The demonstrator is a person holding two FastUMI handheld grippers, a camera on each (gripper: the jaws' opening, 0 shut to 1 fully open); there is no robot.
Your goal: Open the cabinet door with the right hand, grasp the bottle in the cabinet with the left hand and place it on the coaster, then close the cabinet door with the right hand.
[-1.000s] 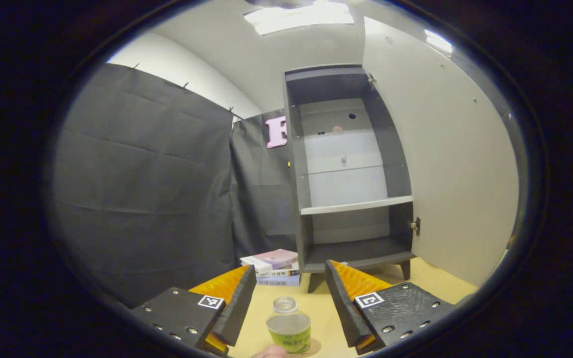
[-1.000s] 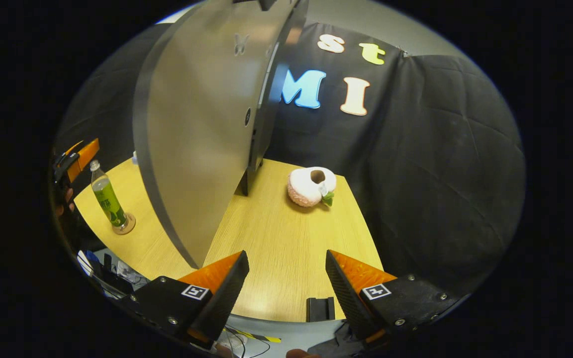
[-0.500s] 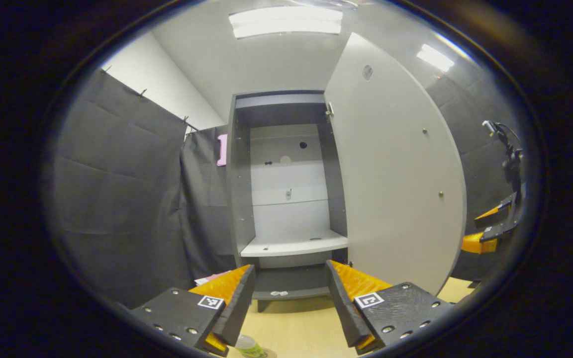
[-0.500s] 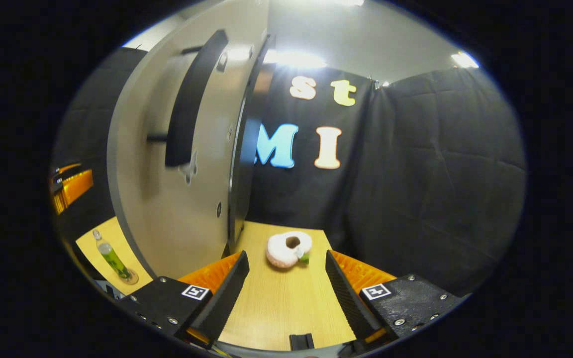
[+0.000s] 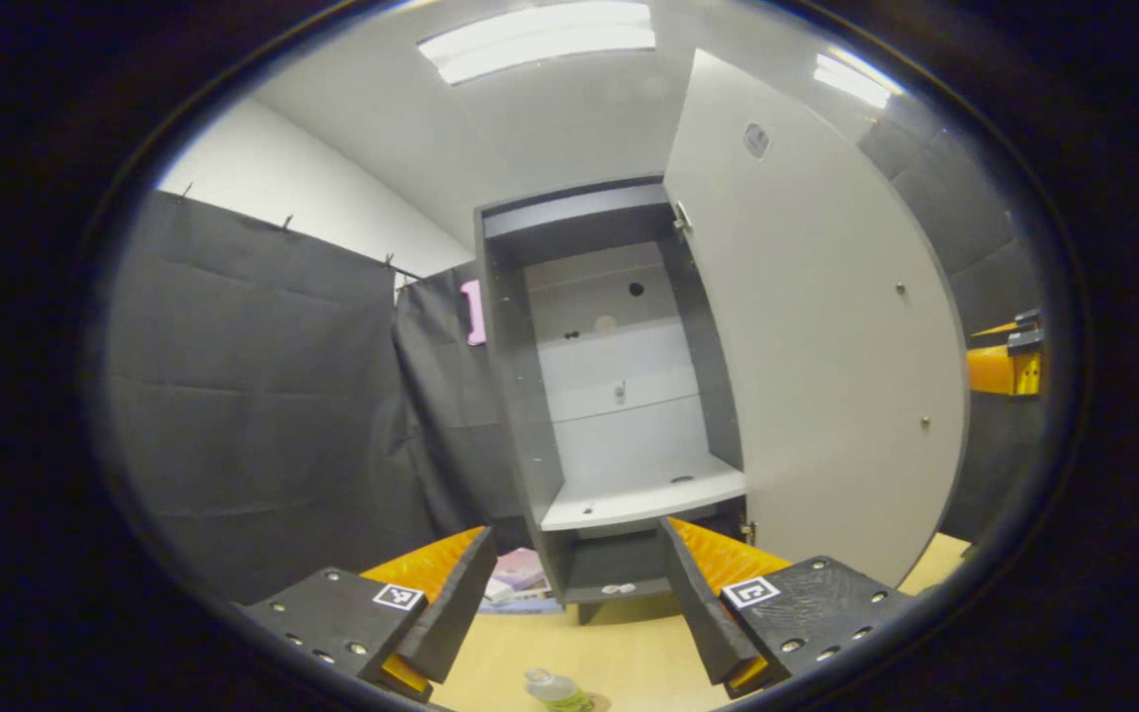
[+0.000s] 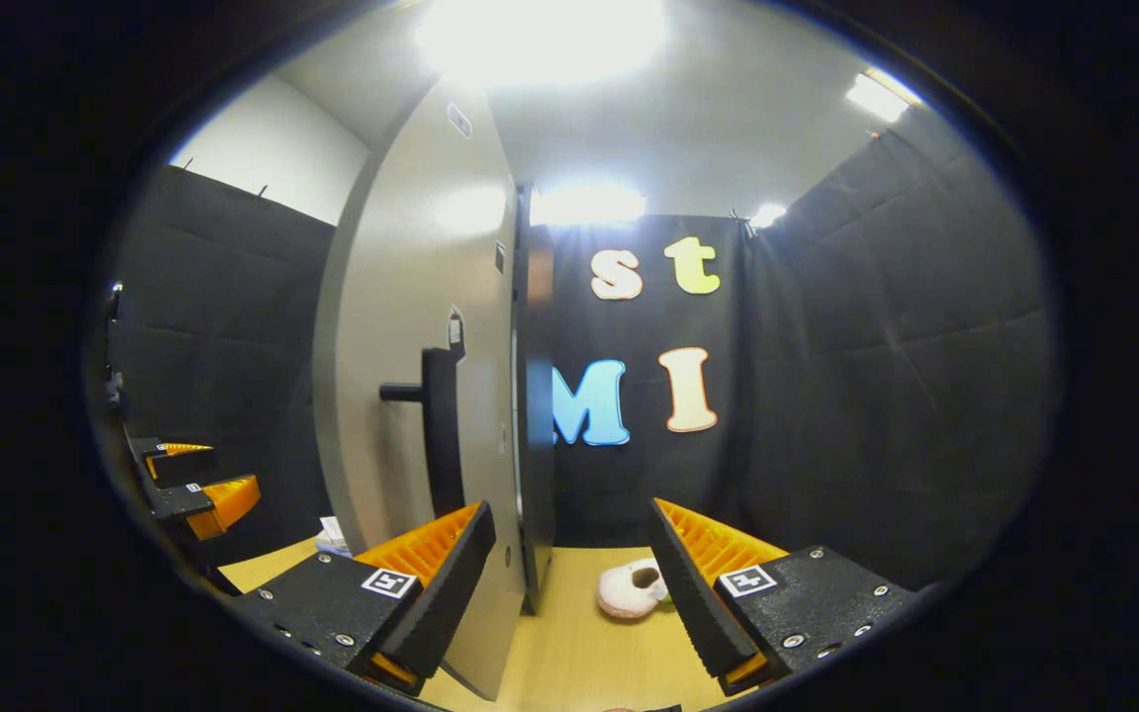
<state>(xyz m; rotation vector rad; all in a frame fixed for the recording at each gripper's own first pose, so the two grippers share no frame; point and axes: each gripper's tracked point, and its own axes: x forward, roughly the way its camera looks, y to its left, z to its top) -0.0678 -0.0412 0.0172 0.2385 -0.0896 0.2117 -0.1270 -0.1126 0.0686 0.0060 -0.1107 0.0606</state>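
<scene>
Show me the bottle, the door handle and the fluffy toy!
bottle (image 5: 552, 687), left gripper view, on its cap end.
door handle (image 6: 442, 425), right gripper view, on its upright bar.
fluffy toy (image 6: 631, 587), right gripper view, on its body.

- The cabinet door (image 5: 807, 326) looked like smooth, matt grey board, with a dark matt handle (image 6: 441, 435).
- The table (image 5: 619, 653) showed pale wood grain.
- The booth wall (image 6: 886, 376) was creased matt black cloth.
- The bottle (image 5: 555, 688) seemed clear plastic.
- A soft toy (image 6: 632, 587) looked plush.

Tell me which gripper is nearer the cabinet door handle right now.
The right gripper. The door's dark handle stands just ahead of its left finger, while the left gripper faces the open cabinet from the door's inner side.
</scene>
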